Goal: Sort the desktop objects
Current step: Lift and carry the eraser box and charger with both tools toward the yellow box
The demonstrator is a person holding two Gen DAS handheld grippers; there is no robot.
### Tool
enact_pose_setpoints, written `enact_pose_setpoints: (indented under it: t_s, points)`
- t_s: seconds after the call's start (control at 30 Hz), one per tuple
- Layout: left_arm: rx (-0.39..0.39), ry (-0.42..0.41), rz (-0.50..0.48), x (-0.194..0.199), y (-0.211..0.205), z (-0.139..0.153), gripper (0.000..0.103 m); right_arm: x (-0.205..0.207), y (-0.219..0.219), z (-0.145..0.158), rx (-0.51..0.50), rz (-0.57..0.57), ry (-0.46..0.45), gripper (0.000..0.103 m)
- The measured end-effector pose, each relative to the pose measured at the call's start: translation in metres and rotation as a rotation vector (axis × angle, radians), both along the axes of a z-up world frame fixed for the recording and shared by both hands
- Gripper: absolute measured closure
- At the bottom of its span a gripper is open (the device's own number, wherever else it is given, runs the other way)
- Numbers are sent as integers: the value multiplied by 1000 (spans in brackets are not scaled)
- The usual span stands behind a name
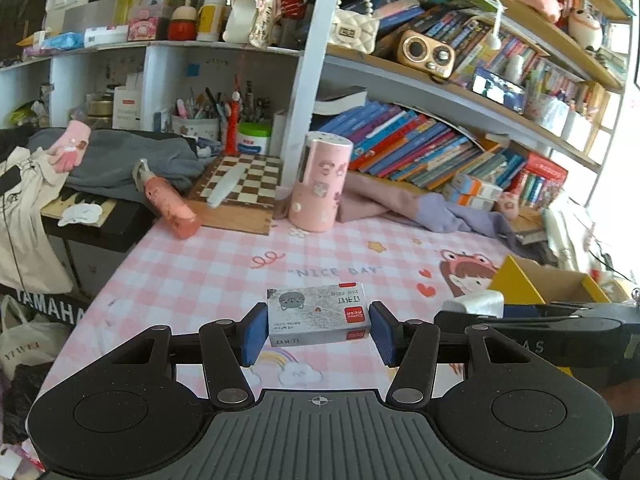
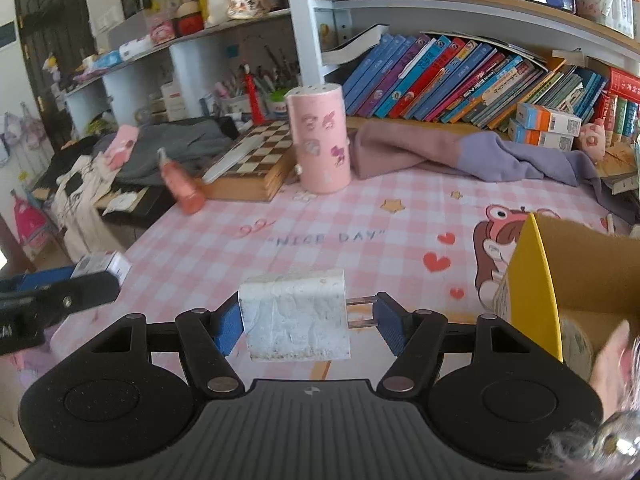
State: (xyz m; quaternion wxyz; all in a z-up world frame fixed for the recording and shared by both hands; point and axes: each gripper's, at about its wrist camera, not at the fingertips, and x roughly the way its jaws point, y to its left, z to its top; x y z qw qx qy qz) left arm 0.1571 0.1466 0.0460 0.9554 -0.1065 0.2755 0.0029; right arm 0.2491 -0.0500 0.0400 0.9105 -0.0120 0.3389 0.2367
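Left wrist view shows the left gripper (image 1: pixel 318 330) clamped on a staple box (image 1: pixel 318 320) at lower centre. Right gripper (image 2: pixel 306 320) pinches a white charger (image 2: pixel 296 316), just beside the cardboard box (image 2: pixel 536 280) at right. Neither item looks dropped in yet; sorting seems midway.

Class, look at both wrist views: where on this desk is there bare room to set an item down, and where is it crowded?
Free: the checked mat around the "NICE DAY" print, between the pink canister, the yellow box and the grippers. Crowded: the back edge, with chessboard, orange bottle and purple cloth.
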Motion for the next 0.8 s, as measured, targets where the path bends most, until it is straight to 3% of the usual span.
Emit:
enact_pose_setpoints:
  t_s: [0.57, 0.8]
  points:
    - [-1, 19, -92, -90, -8, 1, 50, -112, -7, -6, 3, -51, 27, 38]
    - [-3, 17, -159, -109, -18, 0, 50, -152, -19, -10, 0, -90, 35, 38]
